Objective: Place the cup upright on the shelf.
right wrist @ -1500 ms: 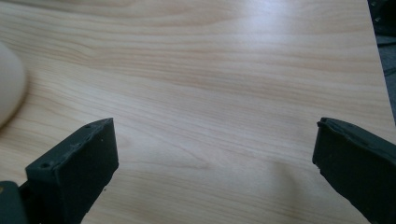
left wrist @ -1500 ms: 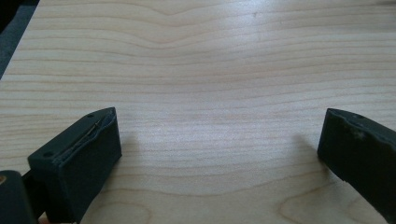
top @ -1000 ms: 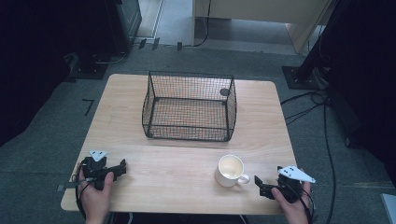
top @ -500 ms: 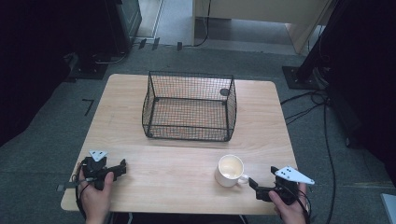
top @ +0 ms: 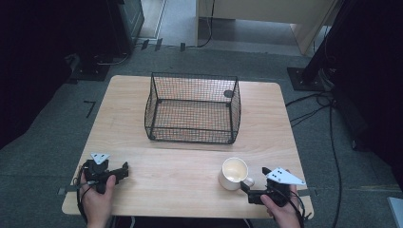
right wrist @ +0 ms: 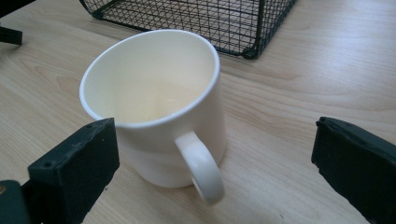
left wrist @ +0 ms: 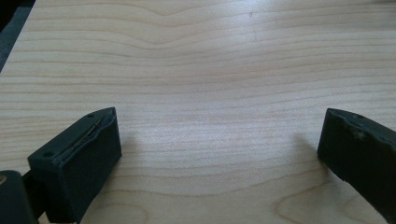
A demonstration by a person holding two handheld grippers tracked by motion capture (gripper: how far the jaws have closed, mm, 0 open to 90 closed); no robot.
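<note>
One cream-white ceramic mug (top: 234,173) with a loop handle stands upright on the pale wooden table (top: 180,161), near the table's near edge and toward its near right corner. It looks empty inside, and its handle points toward the person's side. In the right gripper view the mug (right wrist: 156,107) sits just ahead of the jaws, with the handle jutting into the gap between them; the left jaw lies close beside the mug wall, though whether it touches cannot be told, and the right jaw stands well clear.

The right gripper (top: 251,191), black with a grey three-cornered plate on top, is held in the person's right hand (top: 280,211) at the near edge, just beside the mug's handle. Its jaws are spread wide and hold nothing.

Beyond the mug, near the middle of the table and toward its far edge, stands a black wire-mesh basket (top: 192,108), rectangular and open at the top. Its near corner (right wrist: 250,46) shows behind the mug in the right gripper view.

The left gripper (top: 121,172) rests near the near left corner in the person's left hand (top: 97,199), well apart from the mug. Its jaws are also spread wide, over bare wood grain (left wrist: 210,93).
</note>
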